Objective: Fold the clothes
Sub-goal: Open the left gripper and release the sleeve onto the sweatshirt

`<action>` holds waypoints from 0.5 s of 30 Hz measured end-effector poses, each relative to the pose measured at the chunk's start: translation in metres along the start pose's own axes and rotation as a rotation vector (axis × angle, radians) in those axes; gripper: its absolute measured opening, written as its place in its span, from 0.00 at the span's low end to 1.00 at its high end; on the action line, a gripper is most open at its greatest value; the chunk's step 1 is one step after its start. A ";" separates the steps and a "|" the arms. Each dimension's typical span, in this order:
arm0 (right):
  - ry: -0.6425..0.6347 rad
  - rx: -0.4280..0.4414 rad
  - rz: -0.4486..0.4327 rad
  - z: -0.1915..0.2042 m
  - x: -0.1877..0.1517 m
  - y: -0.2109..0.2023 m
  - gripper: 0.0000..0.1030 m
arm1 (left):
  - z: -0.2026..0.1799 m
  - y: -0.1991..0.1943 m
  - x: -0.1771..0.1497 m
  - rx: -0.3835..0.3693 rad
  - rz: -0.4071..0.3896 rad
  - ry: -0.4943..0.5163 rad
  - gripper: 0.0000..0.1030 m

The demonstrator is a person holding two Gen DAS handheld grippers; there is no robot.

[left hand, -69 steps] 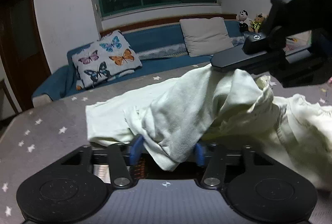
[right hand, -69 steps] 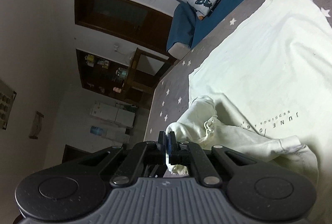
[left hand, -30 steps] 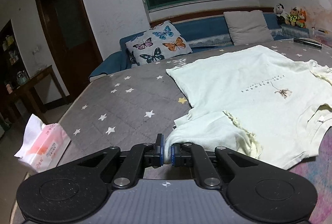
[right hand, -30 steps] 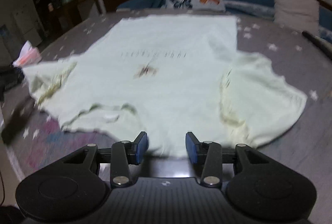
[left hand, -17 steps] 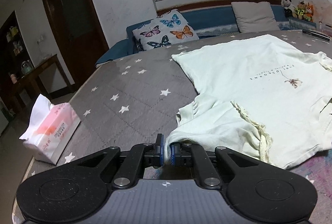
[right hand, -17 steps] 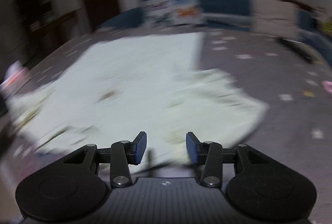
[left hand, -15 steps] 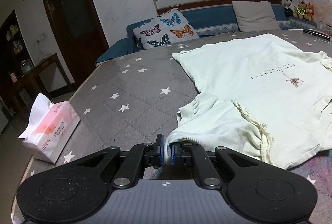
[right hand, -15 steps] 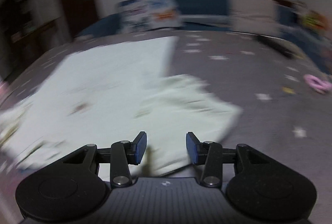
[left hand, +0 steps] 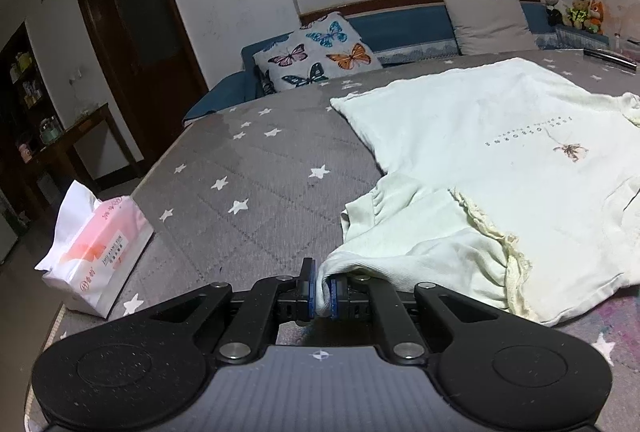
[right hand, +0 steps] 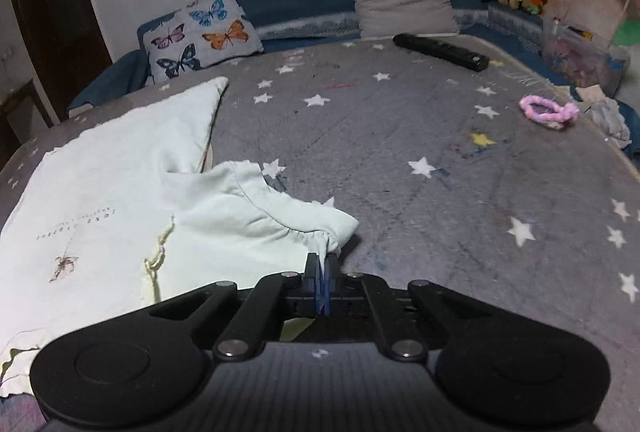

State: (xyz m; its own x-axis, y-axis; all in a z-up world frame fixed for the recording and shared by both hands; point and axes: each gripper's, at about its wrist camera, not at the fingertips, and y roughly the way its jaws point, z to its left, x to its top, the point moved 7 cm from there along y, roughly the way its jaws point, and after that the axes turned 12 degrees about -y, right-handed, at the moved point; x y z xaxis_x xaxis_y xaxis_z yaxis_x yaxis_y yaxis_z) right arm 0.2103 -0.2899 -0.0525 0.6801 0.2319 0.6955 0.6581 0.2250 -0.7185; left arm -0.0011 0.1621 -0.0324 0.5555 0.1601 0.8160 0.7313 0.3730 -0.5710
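Pale T-shirt (left hand: pixel 500 152), spread flat on star-print grey mat (left hand: pixel 248 168). Left gripper (left hand: pixel 323 292) pinches a sleeve edge at 6 o'clock. Right gripper (right hand: pixel 322 286), jaws just closed, pinches the other sleeve's tip at 6 o'clock. Tissue pack (left hand: pixel 96 248) at 9 o'clock.

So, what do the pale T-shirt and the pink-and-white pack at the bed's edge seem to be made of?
T-shirt: probably soft cotton knit, matte; it drapes limply, wrinkles, and has gathered sleeve hems.
Tissue pack: thin plastic film wrapper, slightly glossy and creased, with white paper tissue standing out at the top.
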 end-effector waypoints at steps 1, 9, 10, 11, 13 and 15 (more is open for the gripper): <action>0.002 -0.001 -0.003 -0.001 -0.003 -0.007 0.01 | 0.000 -0.002 0.000 -0.006 -0.001 0.001 0.07; 0.014 -0.024 0.055 -0.008 -0.051 -0.046 0.01 | 0.001 -0.010 -0.010 -0.046 0.014 0.026 0.08; 0.018 -0.022 0.069 -0.008 -0.059 -0.049 0.01 | 0.002 -0.009 -0.013 -0.046 0.021 0.026 0.10; 0.015 -0.023 0.068 -0.007 -0.065 -0.051 0.01 | 0.002 -0.008 -0.014 -0.044 0.028 0.025 0.11; -0.001 -0.024 0.068 -0.006 -0.069 -0.058 0.05 | 0.003 -0.009 -0.015 -0.043 0.029 0.026 0.12; -0.004 -0.023 0.067 -0.006 -0.070 -0.064 0.09 | 0.004 -0.012 -0.014 -0.038 0.021 0.031 0.21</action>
State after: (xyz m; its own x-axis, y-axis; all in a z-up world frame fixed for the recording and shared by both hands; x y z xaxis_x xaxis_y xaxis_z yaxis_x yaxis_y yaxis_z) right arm 0.1226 -0.3264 -0.0547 0.7219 0.2491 0.6456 0.6183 0.1868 -0.7634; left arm -0.0193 0.1589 -0.0362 0.5822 0.1384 0.8012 0.7339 0.3346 -0.5911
